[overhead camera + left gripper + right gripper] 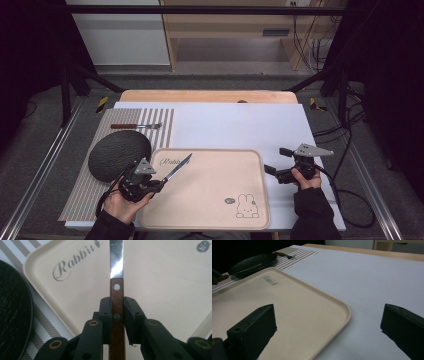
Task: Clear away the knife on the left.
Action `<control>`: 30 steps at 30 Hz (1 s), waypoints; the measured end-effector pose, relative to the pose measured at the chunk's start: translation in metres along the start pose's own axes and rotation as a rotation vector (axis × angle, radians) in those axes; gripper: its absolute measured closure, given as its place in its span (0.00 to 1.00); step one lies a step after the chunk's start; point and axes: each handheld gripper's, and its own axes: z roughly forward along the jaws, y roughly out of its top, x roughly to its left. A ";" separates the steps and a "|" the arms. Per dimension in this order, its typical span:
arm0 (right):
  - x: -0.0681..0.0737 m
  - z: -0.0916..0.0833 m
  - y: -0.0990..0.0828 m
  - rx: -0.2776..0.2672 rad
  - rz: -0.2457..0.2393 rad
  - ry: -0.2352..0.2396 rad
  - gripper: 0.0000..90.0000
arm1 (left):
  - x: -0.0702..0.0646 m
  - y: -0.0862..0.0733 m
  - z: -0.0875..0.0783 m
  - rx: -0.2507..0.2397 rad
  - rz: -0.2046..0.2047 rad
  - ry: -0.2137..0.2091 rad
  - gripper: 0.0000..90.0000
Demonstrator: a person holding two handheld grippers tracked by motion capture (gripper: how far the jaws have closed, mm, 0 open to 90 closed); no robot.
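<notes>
A table knife (177, 168) with a brown wooden handle (117, 305) and a steel blade (116, 260) is clamped in my left gripper (156, 184), which is shut on the handle. The blade points up and right over the left part of the beige rabbit tray (210, 200). In the left gripper view the handle runs straight up between the two pads (105, 312). My right gripper (278, 161) is open just right of the tray's right rim (342, 305), with nothing between its jaws.
A dark round plate (119, 152) lies on a striped placemat (100, 185) left of the tray. A fork (136, 126) with a brown handle rests at the mat's far end. White sheet (240, 122) covers the table beyond the tray.
</notes>
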 end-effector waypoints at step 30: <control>0.000 0.000 0.000 0.003 -0.003 0.001 0.00 | -0.011 -0.008 0.038 0.118 0.034 0.014 0.85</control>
